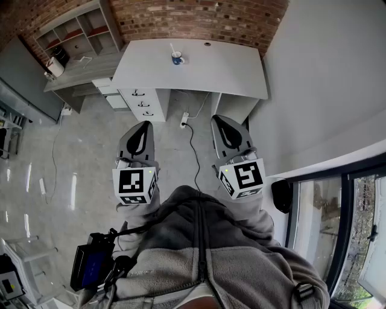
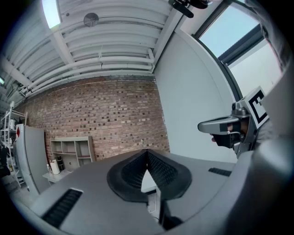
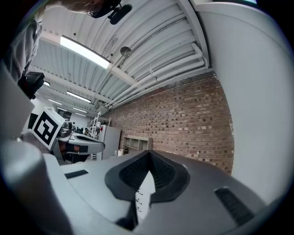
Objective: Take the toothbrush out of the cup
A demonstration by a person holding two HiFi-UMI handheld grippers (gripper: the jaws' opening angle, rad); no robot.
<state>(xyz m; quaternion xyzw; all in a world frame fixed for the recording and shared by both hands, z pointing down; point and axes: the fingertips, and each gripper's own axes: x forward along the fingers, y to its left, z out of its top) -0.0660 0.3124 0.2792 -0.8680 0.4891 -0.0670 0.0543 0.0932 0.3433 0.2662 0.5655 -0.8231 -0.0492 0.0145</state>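
Toothbrush stands in the blue-and-white cup, its handle sticking up out of the rim. The cup sits on the pale grey tabletop, toward that tabletop's far edge and left of its middle, close to the brick wall behind the tabletop. Under the tabletop's left end is a white drawer unit, and a dark cable runs across the floor from beneath the tabletop toward the person.

Both tools are well apart from the tabletop, held close to the person's grey fleece jacket. The left hand-held gripper points toward the tabletop's left end; in its own view the jaws meet at their tips with nothing between them. The right hand-held gripper points toward the tabletop's right end, and its jaws are likewise closed and empty.
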